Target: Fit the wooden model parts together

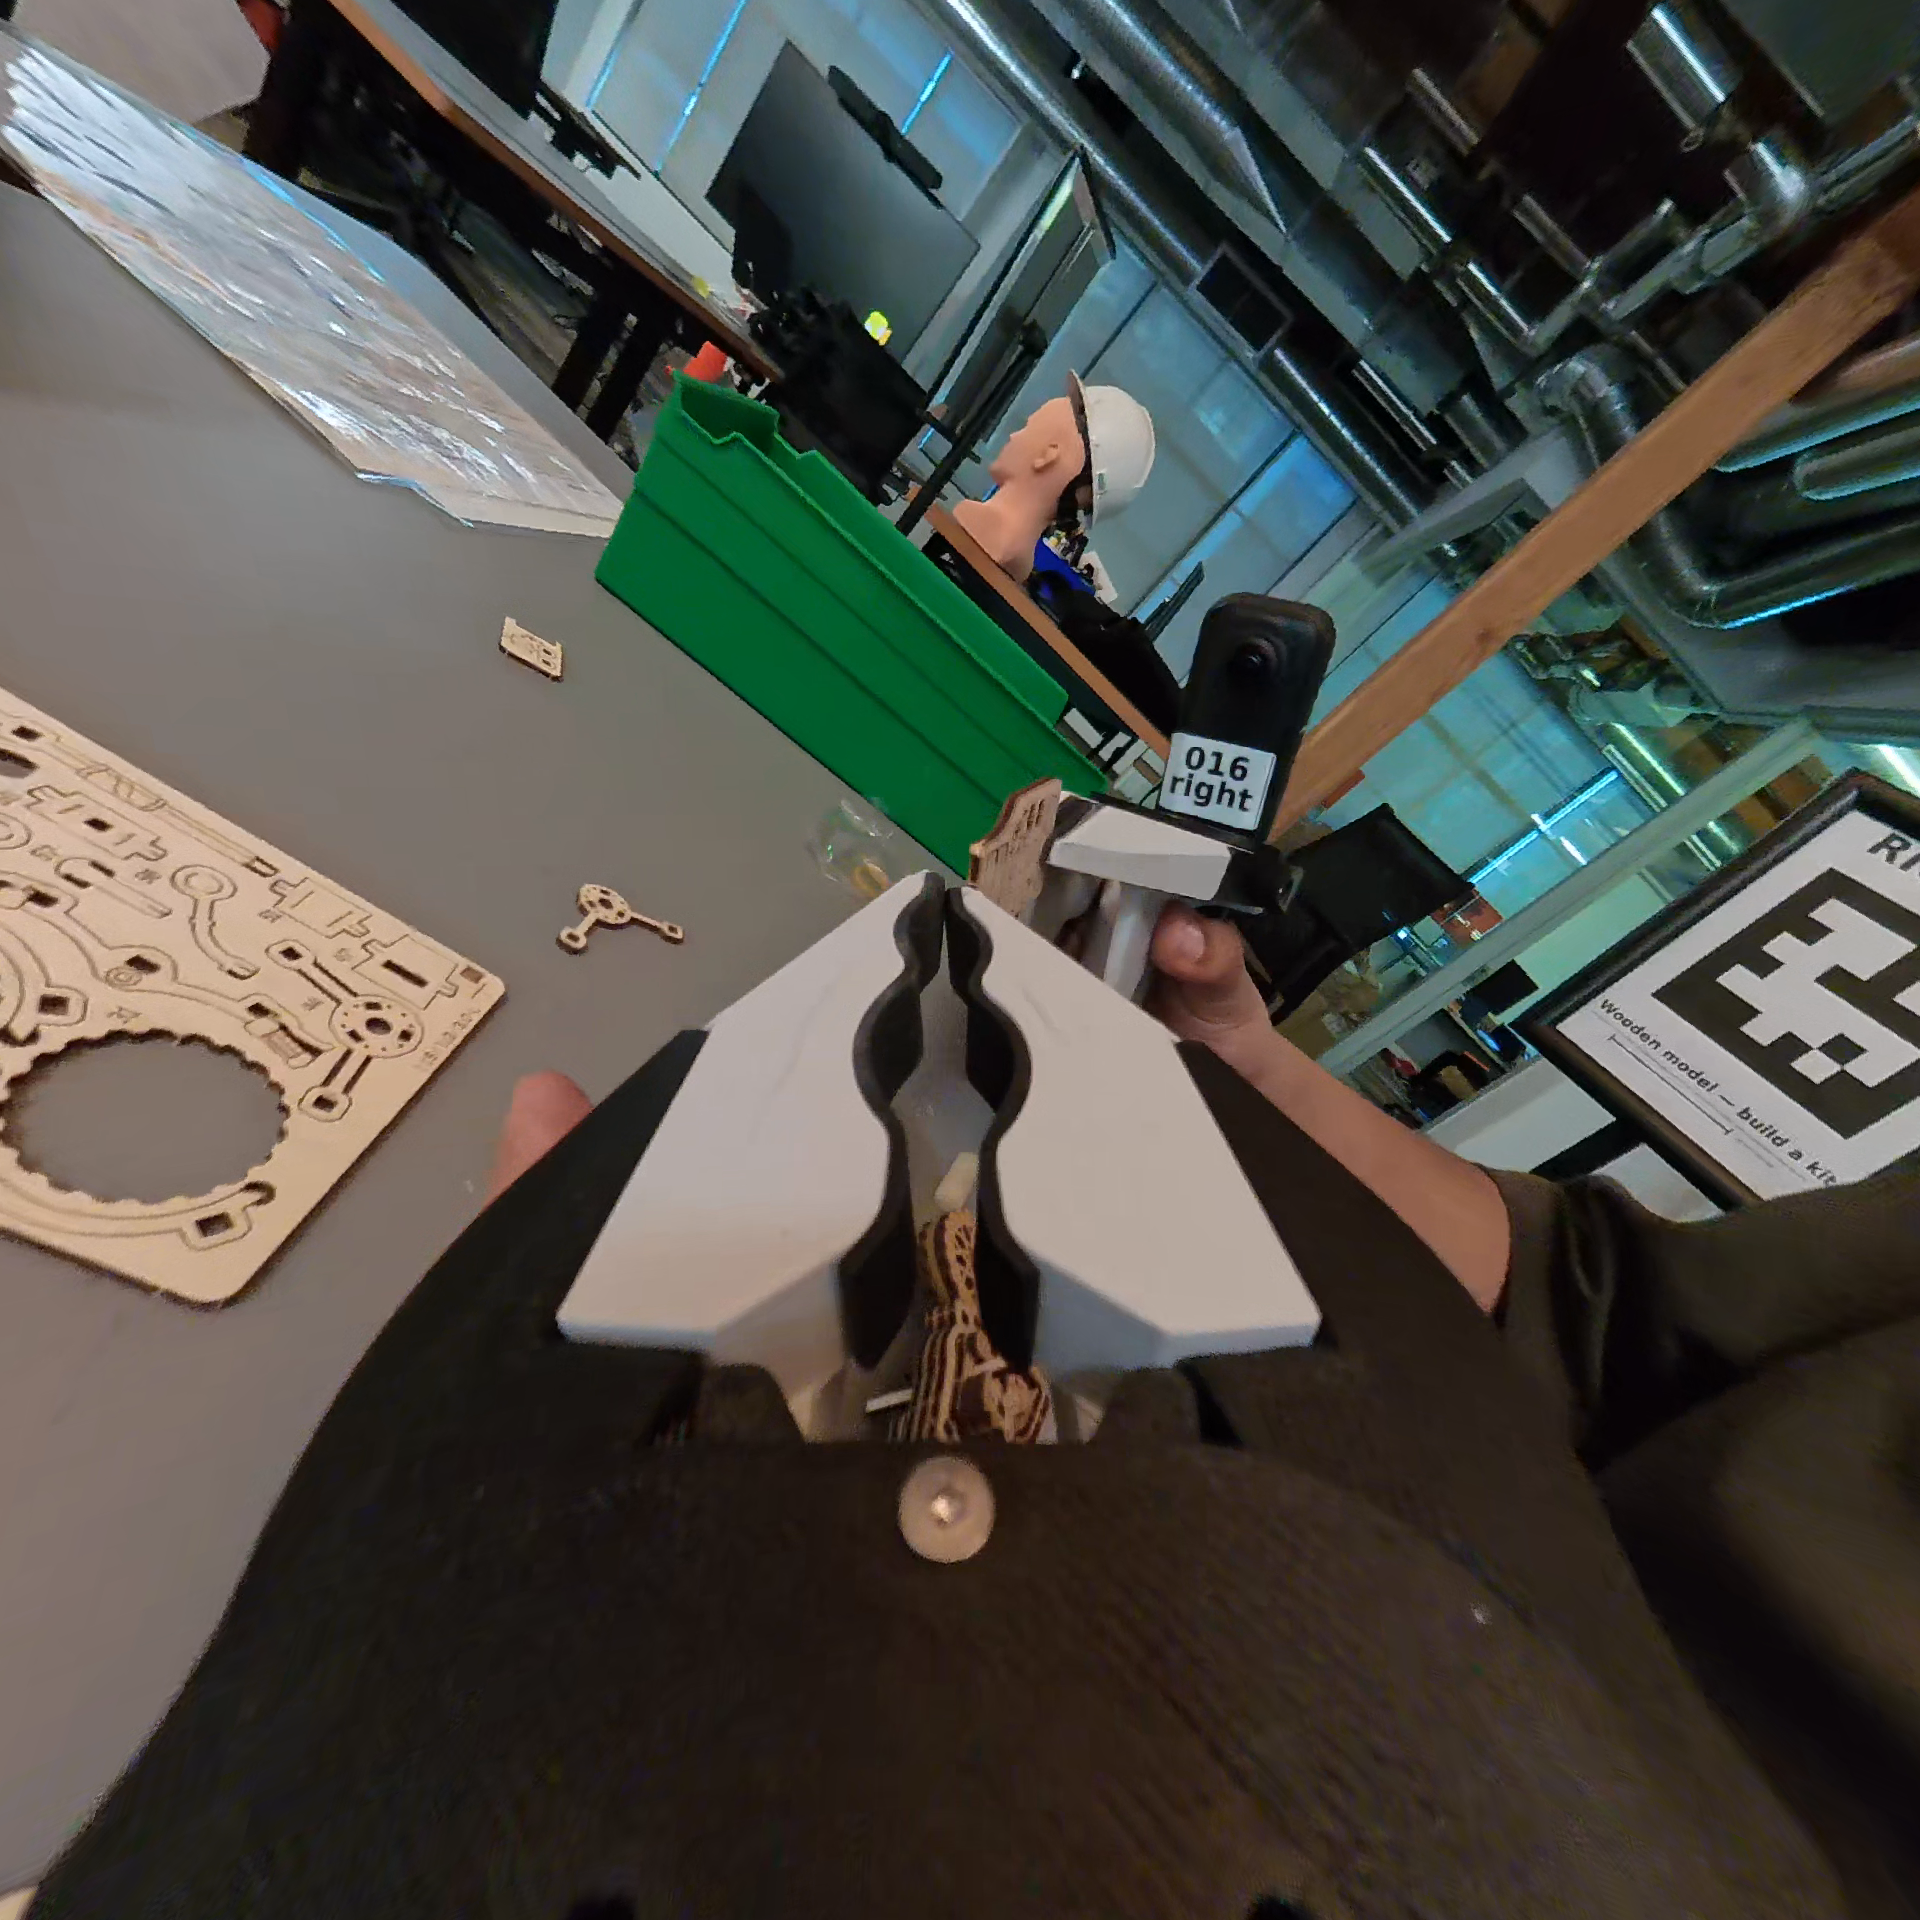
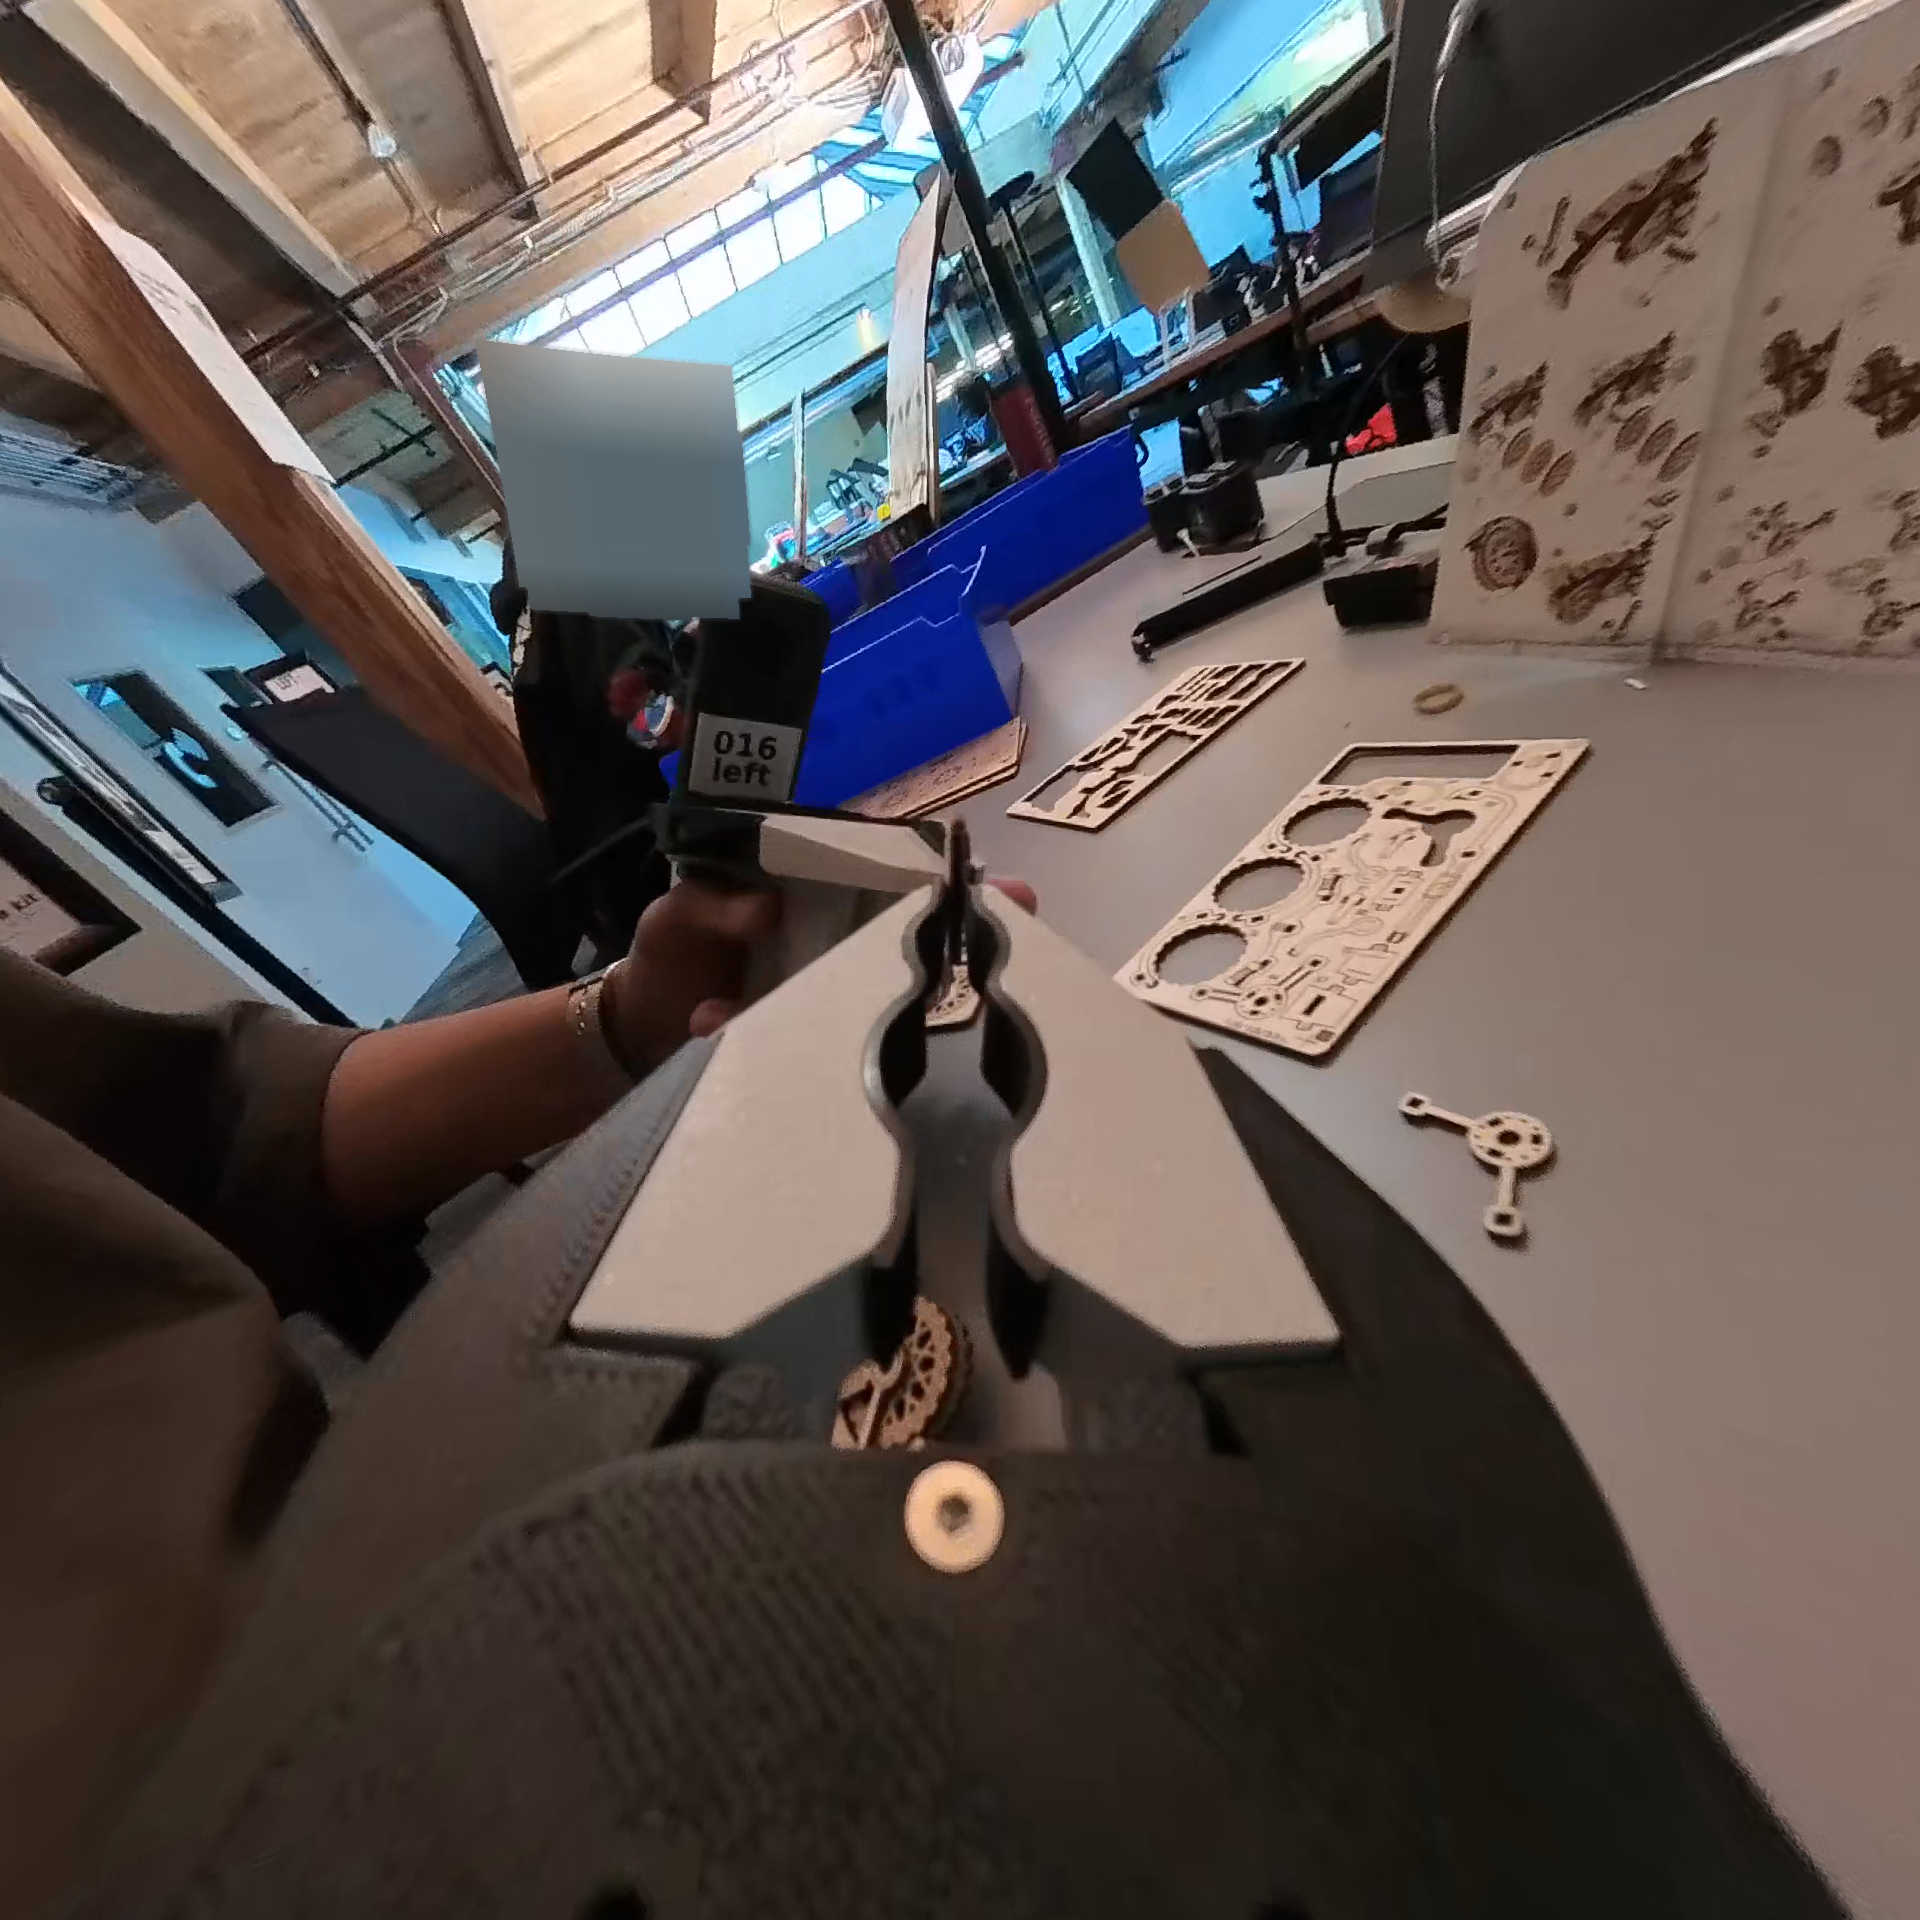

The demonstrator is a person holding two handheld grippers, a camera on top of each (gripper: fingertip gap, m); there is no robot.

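Note:
In the left wrist view my left gripper point(image 1: 940, 902) is off the table with its fingertips closed together. A brown engraved wooden part point(image 1: 971, 1325) sits deep between its pads, near the finger bases. Just beyond its tips my right gripper point(image 1: 1081, 847) holds a pale wooden plate point(image 1: 1018, 862) upright. In the right wrist view my right gripper point(image 2: 956, 914) is shut on that thin plate point(image 2: 958, 857), seen edge-on. A wooden gear point(image 2: 904, 1392) shows low between its fingers. The left gripper point(image 2: 930, 842) points in from the left, its tip next to the plate.
On the grey table lie cut-out wooden sheets point(image 1: 208, 987) point(image 2: 1351, 894) point(image 2: 1153, 743), a loose key-shaped part point(image 1: 613, 920) point(image 2: 1496, 1143) and a small piece point(image 1: 532, 646). A green bin point(image 1: 831, 623), blue bins point(image 2: 914, 675) and a standing instruction sheet point(image 2: 1704, 416) are at the back. The grippers are tip to tip, or close to it.

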